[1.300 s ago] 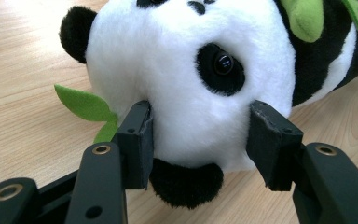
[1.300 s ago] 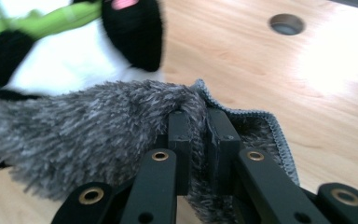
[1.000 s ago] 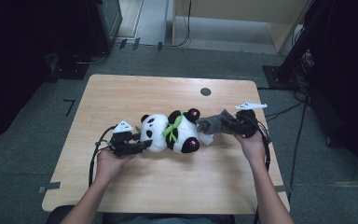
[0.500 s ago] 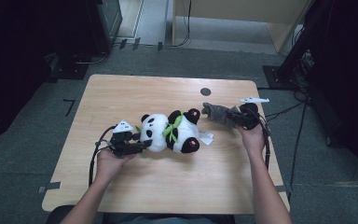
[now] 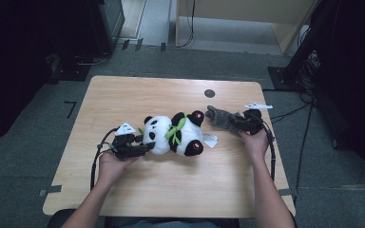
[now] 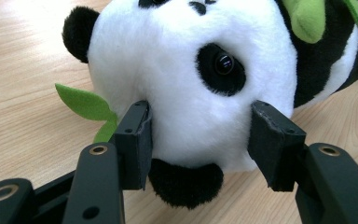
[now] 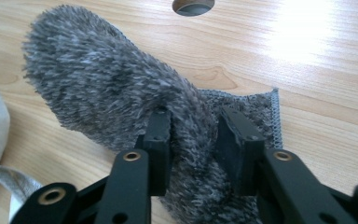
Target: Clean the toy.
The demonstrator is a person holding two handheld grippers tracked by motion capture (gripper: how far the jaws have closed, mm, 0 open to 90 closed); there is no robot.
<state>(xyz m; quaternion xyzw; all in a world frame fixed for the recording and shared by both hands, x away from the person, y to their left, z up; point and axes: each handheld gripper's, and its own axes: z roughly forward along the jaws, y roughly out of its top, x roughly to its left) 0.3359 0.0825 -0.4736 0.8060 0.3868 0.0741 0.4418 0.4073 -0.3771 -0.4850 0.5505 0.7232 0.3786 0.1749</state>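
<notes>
A black-and-white panda plush (image 5: 176, 135) with a green scarf lies on its side in the middle of the wooden table (image 5: 171, 190). My left gripper (image 5: 147, 147) is shut on the panda's white head (image 6: 191, 70), a pad pressing into each cheek (image 6: 198, 123). To the panda's right a grey fuzzy cloth (image 5: 221, 118) lies on the table. My right gripper (image 5: 237, 122) holds its jaws astride a fold of that cloth (image 7: 107, 84). These jaws (image 7: 193, 126) have just been opening, and the pile now sits loosely between them.
A round cable hole (image 5: 209, 93) is set in the table behind the cloth (image 7: 193, 5). A white tag (image 5: 210, 141) sticks out from under the panda's foot. Dark floor and equipment surround the table.
My right gripper has sunk to the table with the grey cloth, and its jaws have parted. The left gripper and the panda have stayed where they were.
</notes>
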